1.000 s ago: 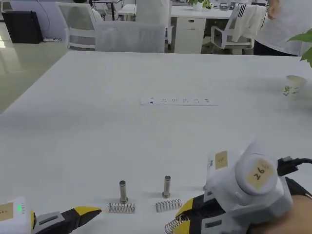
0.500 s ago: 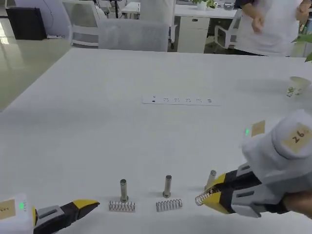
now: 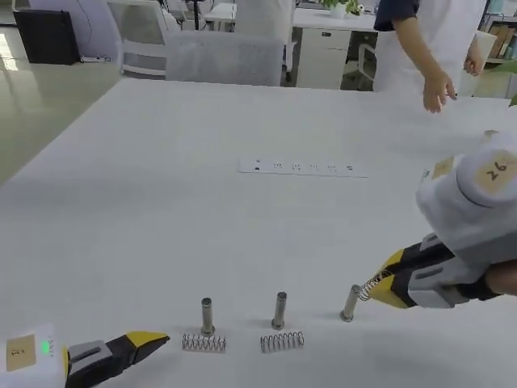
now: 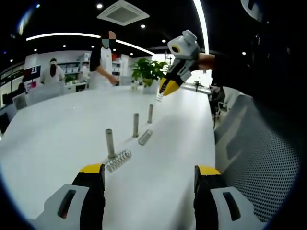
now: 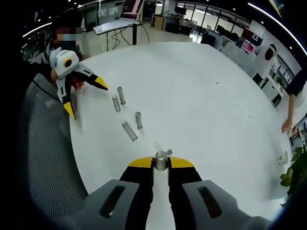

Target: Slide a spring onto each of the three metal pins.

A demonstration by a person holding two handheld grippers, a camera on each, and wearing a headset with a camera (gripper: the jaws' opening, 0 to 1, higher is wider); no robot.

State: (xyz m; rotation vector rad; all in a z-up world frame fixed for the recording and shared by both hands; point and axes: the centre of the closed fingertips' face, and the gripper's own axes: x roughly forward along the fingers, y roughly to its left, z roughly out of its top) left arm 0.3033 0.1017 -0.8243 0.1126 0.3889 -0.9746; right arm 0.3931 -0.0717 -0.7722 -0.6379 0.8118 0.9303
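Three metal pins stand upright on the white table: the left pin (image 3: 207, 315), the middle pin (image 3: 279, 310) and the right pin (image 3: 351, 302). A loose spring (image 3: 203, 343) lies in front of the left pin and another spring (image 3: 282, 341) in front of the middle one. My right gripper (image 3: 376, 287) is shut on a third spring (image 3: 371, 284), whose free end hangs just above the right pin's top. That held spring (image 5: 161, 162) points forward between the yellow tips. My left gripper (image 3: 153, 340) is open near the table's front edge, left of the pins (image 4: 110, 143).
A white power strip (image 3: 303, 168) lies flat at mid table. A person's hand (image 3: 439, 89) reaches over the far right side. Chairs and desks stand beyond the far edge. A paper cup (image 5: 283, 157) sits near a plant.
My right gripper rose from the table's front edge with the spring and moved right and back, bringing the spring's end over the right pin. The left gripper stayed put.
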